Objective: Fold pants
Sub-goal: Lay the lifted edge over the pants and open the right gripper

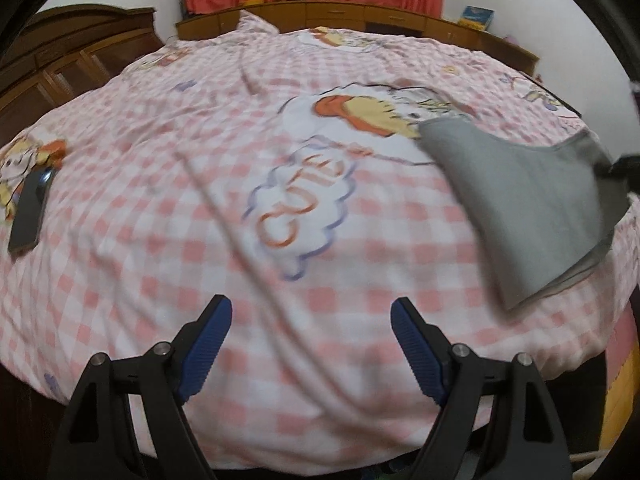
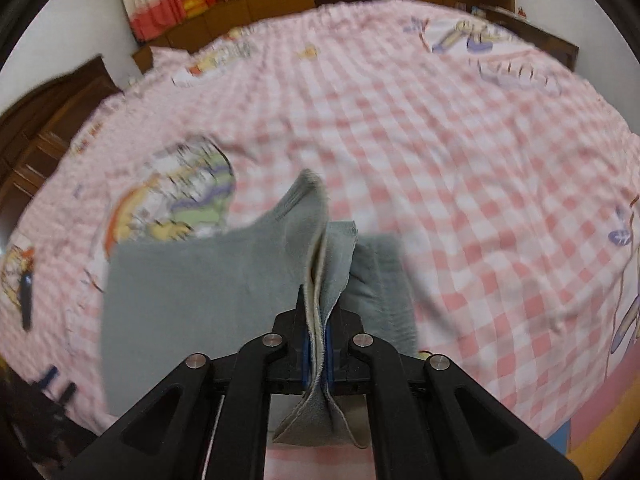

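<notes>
Grey pants [image 2: 192,304] hang partly folded over the pink checked bedsheet [image 2: 460,184]. My right gripper [image 2: 317,320] is shut on several layers of their edge, and the cloth trails away to the left and below. In the left wrist view the same grey pants [image 1: 516,208] show at the right, lifted by the dark tip of the right gripper [image 1: 624,166] at the frame's edge. My left gripper [image 1: 311,320] hovers open above the sheet near the front of the bed, well left of the pants, with nothing between its blue pads [image 1: 208,344].
A dark phone [image 1: 30,212] lies on the bedsheet [image 1: 160,240] at the far left. A wooden headboard and low cabinets [image 1: 360,16] run along the far side under red and cream curtains. A dark wooden wardrobe [image 1: 60,60] stands at the left. The bed's front edge drops off below my left gripper.
</notes>
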